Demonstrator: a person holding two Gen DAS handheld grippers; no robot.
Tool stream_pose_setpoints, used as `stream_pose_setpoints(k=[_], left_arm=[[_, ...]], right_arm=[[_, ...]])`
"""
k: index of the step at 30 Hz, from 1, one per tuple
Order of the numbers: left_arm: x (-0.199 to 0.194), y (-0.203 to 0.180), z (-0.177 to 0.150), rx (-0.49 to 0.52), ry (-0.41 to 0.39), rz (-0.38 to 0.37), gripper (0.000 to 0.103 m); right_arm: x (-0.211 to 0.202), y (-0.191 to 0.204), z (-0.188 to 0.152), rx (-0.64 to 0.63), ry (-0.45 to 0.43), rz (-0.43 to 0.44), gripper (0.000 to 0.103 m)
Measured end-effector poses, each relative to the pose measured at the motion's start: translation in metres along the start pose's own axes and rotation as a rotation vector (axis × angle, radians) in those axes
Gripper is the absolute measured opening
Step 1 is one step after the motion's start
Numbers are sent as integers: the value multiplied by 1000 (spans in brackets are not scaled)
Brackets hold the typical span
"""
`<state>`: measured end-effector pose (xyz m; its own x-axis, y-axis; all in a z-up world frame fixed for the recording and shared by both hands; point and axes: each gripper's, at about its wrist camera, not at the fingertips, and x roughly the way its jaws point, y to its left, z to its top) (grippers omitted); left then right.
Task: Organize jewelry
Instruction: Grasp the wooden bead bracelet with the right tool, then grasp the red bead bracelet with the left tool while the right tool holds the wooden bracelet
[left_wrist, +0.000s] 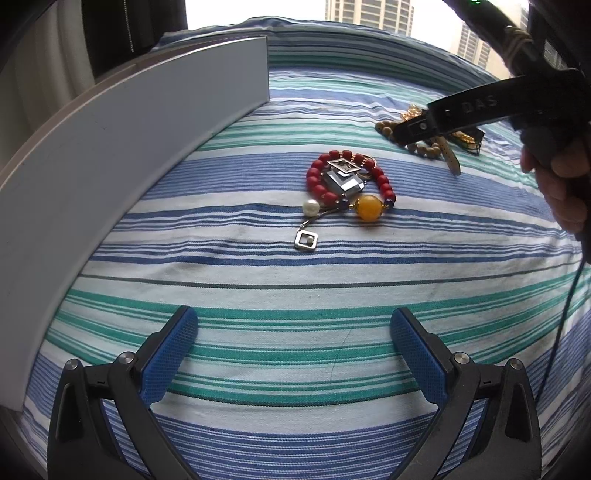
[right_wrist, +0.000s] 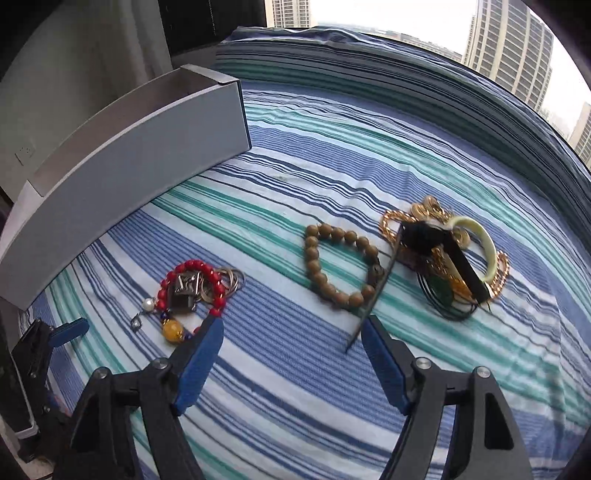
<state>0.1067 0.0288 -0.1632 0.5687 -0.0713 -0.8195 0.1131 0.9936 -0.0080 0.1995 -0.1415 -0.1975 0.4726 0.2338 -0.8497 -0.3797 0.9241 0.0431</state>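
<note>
A red bead bracelet with a silver pendant, a pearl and an amber bead lies on the striped cloth; it also shows in the right wrist view. A brown wooden bead bracelet lies mid-cloth. A pile with a gold chain, a pale bangle and a black watch strap lies to its right. My left gripper is open and empty, short of the red bracelet. My right gripper is open above the cloth, the strap's tip beside its right finger.
A long grey open box stands along the left side of the cloth; it also shows in the left wrist view. The striped cloth covers the surface. Windows with towers lie behind.
</note>
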Motion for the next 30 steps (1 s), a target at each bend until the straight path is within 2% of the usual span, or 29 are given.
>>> stream_pose_setpoints(k=[1,3,4,5,7,8,12,15,18,21,24,26,28,30], left_arm=[[0,0,0,0,0,0,103],[0,0,0,-1,0,1,103],[0,0,0,-1,0,1,103],[0,0,0,-1,0,0,103],[0,0,0,-1,1,1,103],[0,0,0,-1,2,1,103],[1,-1,2,16,16,-7,103],[3,0,9,48,75,-35,103],[2,2,24,56,127,-128,102],[-8,6,52,51,107,-227,102],[-12,9,82,79,79,-266,101],[-11,6,95,123,66,-258,95],[-8,-2,101,182,79,-252,77],[-6,-12,100,239,81,-276,72]], right_arm=[[12,-1,8,-12,11,-1,71],[31,-3,16,-24,41,15,47],[38,-3,17,-24,61,21,42],[40,-4,17,-19,62,22,38],[37,-6,13,-6,57,15,23],[36,-8,10,10,70,15,12],[19,-12,-19,70,119,67,12],[1,-9,-51,98,152,93,12],[-15,-7,-83,146,174,124,12],[-28,-7,-105,191,166,136,13],[-40,-8,-117,241,127,121,16],[-50,-11,-122,276,89,135,16],[-60,-13,-123,304,55,145,16],[-68,-12,-127,318,33,146,16]])
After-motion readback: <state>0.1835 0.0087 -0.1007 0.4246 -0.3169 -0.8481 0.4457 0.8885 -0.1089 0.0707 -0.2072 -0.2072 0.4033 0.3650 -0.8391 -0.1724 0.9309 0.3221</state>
